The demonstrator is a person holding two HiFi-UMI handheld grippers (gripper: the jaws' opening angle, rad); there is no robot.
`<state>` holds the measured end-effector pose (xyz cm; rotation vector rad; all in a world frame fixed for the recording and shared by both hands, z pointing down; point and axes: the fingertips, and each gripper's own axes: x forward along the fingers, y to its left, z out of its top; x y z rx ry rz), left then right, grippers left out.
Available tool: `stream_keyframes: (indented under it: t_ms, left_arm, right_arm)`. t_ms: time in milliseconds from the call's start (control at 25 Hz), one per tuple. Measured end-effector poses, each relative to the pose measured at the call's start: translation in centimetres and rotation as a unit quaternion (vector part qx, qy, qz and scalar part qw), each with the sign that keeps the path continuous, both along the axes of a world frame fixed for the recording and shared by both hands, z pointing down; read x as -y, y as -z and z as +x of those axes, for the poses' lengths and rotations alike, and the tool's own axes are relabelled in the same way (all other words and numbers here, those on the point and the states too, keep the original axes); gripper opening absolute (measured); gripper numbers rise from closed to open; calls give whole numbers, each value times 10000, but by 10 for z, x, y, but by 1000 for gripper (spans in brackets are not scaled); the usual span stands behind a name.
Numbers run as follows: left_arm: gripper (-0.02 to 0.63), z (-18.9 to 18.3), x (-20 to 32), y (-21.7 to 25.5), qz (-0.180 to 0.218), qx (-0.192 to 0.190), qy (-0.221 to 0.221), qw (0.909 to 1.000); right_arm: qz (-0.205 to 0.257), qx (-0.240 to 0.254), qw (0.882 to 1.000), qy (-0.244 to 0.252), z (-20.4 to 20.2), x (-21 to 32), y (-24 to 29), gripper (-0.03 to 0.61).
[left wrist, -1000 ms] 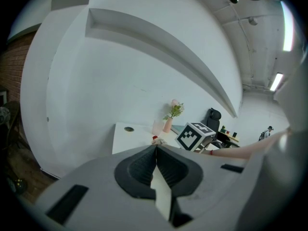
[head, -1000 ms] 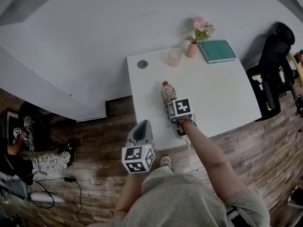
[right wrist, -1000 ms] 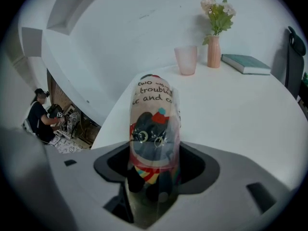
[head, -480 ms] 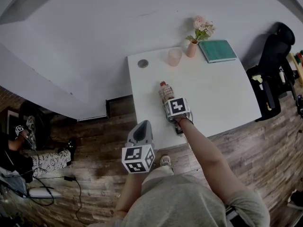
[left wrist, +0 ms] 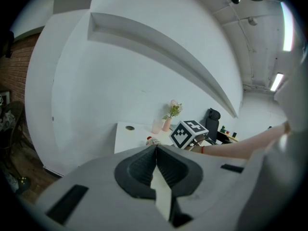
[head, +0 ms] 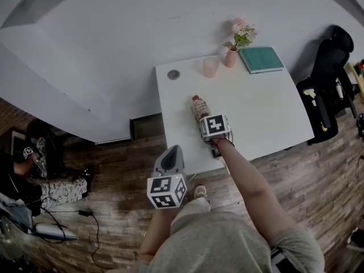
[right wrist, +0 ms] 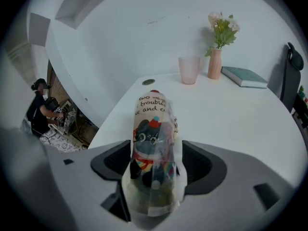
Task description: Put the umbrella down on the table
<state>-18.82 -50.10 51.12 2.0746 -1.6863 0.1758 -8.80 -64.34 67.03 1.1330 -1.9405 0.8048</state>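
Note:
The folded umbrella, in a clear sleeve printed with a cartoon cat, lies on the white table near its left front part, red tip pointing away from me. My right gripper angles down over its near end. In the right gripper view the umbrella lies between the jaws of the right gripper, which are opening, with a gap at the right pad. My left gripper hangs off the table's front edge above the floor. In its own view the left gripper is shut and empty.
At the table's back stand a pink cup, a vase of flowers and a teal book. A round grommet sits at the back left corner. A black chair is at the right. A person sits on the floor far left.
The right gripper and the umbrella have shifted slightly to the left on the table and the gripper has tilted a little. The left gripper has stayed where it was.

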Motion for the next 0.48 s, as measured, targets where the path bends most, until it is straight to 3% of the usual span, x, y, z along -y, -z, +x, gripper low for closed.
stream_keyframes:
  t_ms: [480]
  left_arm:
    - [8, 11, -43, 20, 122, 45, 50, 9999]
  right_arm:
    - [460, 340, 9983, 57, 5, -37, 53, 319]
